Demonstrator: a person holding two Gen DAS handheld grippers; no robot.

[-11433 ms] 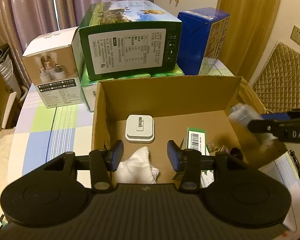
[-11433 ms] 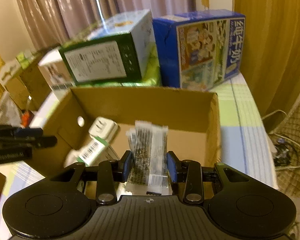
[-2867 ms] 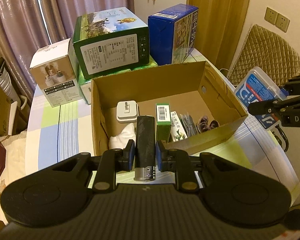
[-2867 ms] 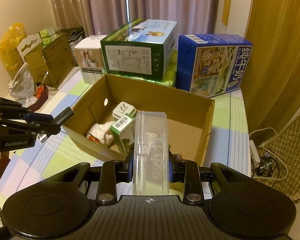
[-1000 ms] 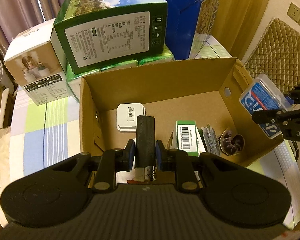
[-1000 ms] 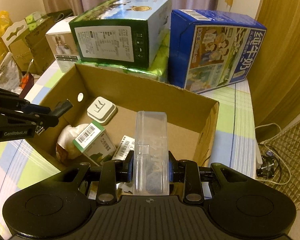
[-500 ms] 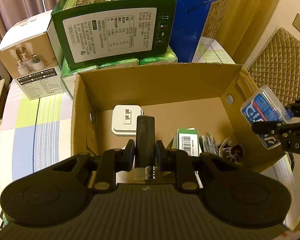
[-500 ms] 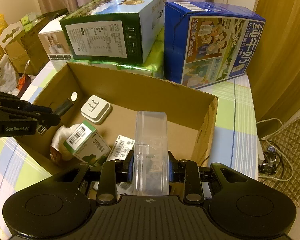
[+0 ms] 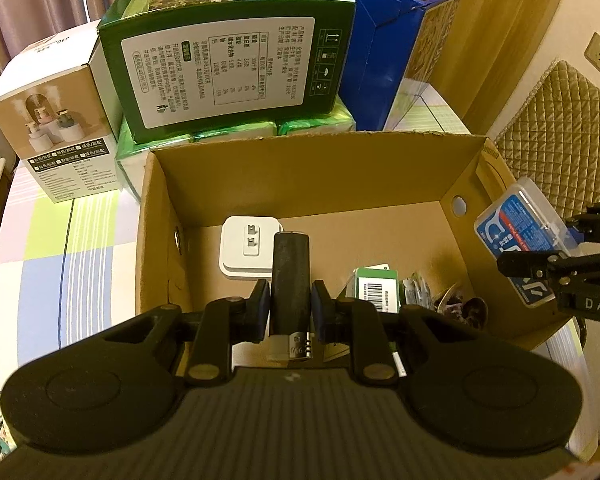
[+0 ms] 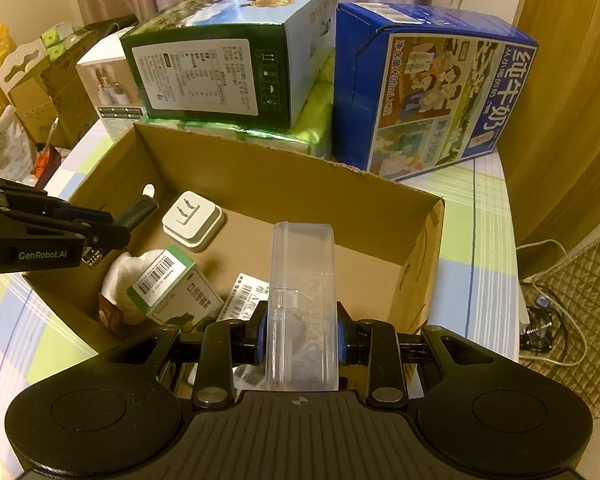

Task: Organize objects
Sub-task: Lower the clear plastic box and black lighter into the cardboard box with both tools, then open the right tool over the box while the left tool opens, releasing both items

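An open cardboard box [image 9: 312, 168] [image 10: 260, 168] stands on the checked tablecloth. My left gripper [image 9: 290, 308] is shut on a dark cylinder with a combination lock end [image 9: 291, 276], held over the box's near left part. My right gripper [image 10: 300, 338] is shut on a clear plastic case [image 10: 303, 304], held above the box's near right corner; the blue-labelled case [image 9: 520, 236] also shows in the left wrist view. Inside the box lie a white plug adapter [image 9: 250, 246] [image 10: 193, 220], a green barcoded carton [image 10: 172, 286] [image 9: 376, 288], a white cloth [image 10: 118, 280] and small packets [image 10: 246, 296].
Behind the box stand a green carton [image 9: 228, 56] on green packs, a blue milk carton [image 10: 428, 96] and a white product box [image 9: 52, 120]. A quilted chair [image 9: 560, 132] is at the right, cables [image 10: 548, 328] on the floor, more clutter [image 10: 28, 92] at the left.
Both grippers have moved lower and closer over the box, each still holding its object. The box contents look unchanged.
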